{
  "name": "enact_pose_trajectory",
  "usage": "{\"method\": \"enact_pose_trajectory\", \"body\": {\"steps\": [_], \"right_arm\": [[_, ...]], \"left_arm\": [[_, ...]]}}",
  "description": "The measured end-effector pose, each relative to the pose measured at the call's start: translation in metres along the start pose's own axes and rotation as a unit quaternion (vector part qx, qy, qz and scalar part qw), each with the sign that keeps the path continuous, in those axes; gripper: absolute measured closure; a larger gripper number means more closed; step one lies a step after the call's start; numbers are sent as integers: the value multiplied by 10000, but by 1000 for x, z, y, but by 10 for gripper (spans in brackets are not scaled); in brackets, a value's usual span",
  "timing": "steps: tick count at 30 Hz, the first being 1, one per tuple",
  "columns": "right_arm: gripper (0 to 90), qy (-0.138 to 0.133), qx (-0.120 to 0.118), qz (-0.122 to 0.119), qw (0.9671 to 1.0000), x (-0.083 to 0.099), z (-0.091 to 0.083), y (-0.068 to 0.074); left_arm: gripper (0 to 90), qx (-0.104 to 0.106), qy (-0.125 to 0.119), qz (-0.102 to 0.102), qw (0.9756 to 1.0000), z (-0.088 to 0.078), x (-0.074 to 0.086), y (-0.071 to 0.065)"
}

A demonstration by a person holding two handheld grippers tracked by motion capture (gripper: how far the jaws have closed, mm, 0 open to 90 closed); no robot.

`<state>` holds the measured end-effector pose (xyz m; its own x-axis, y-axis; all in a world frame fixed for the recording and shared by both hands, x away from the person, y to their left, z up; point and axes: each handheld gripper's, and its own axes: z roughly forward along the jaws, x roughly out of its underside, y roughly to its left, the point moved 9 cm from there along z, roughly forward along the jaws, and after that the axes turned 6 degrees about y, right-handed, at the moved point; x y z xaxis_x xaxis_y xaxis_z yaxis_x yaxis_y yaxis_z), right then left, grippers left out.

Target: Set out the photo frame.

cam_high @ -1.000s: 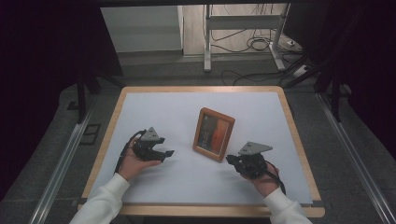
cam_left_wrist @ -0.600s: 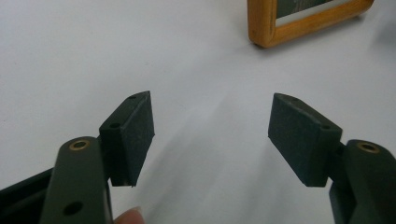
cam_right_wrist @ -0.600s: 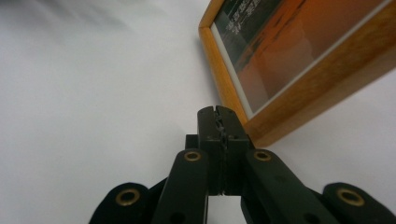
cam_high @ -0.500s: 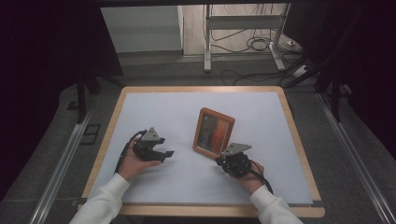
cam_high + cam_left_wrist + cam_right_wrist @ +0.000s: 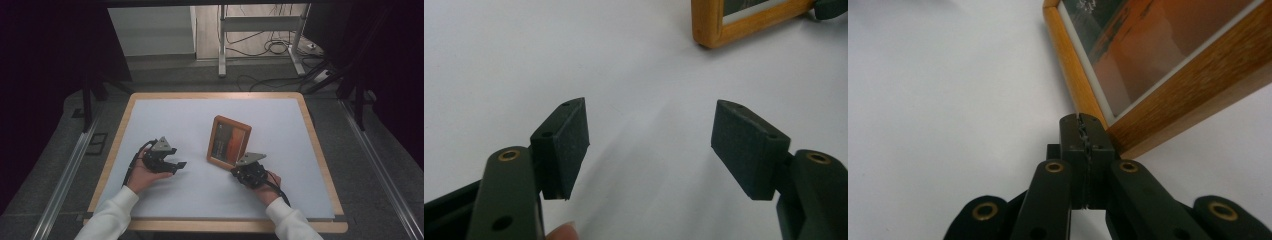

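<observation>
Wooden picture frame (image 5: 229,141) lying flat on the white table (image 5: 170,115), just right of centre in the high view, long side running away from the lower edge and slightly tilted. Orange-toned print visible under the glass.

Right hand-held gripper (image 5: 239,169) at lower centre-right of the high view, tips at the near right corner of the picture frame. In the right gripper view, jaws pressed together with nothing between them, tips (image 5: 1083,131) at the bottom centre of the picture, set against the frame's wooden corner (image 5: 1153,120); whether touching or a hair apart cannot be told. Clenched, grasping nothing.

Left hand-held gripper (image 5: 180,165) at lower left of the high view, on the bare table, well apart from the picture frame, pointing right toward it. In the left gripper view, jaws spread wide (image 5: 649,145), pads (image 5: 569,135) facing each other across bare white surface, nothing between them. Released. One corner of the picture frame (image 5: 719,30) seen at the upper right of that view, far from the pads. A fingertip (image 5: 561,232) visible at the bottom edge.

White sleeves (image 5: 112,215) entering from the bottom of the high view.
</observation>
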<state>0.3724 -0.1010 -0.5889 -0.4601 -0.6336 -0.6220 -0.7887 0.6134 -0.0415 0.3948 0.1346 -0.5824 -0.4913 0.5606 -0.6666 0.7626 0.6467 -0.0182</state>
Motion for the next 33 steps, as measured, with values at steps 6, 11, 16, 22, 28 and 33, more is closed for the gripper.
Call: {"method": "enact_pose_trajectory", "body": {"steps": [6,11,16,22,28,33], "right_arm": [[895,-5,12,64,10000,2,-2,-5],[895,-7,56,112,9999,4,-4,-11],[895,-5,99,147,9998,6,-5,-15],[895,-39,166,200,9997,7,-6,-21],[895,-47,209,234,9995,9,-8,-25],[895,-47,237,267,9994,9,-9,-28]], "left_arm": [[310,-2,-1,-18,10000,0,0,1],[310,-3,1,-16,10000,0,0,1],[310,-6,-2,-15,10000,0,0,1],[309,-5,-4,-23,10000,0,0,1],[308,-3,6,-17,10000,1,1,1],[308,0,7,-21,10000,1,1,1]]}}
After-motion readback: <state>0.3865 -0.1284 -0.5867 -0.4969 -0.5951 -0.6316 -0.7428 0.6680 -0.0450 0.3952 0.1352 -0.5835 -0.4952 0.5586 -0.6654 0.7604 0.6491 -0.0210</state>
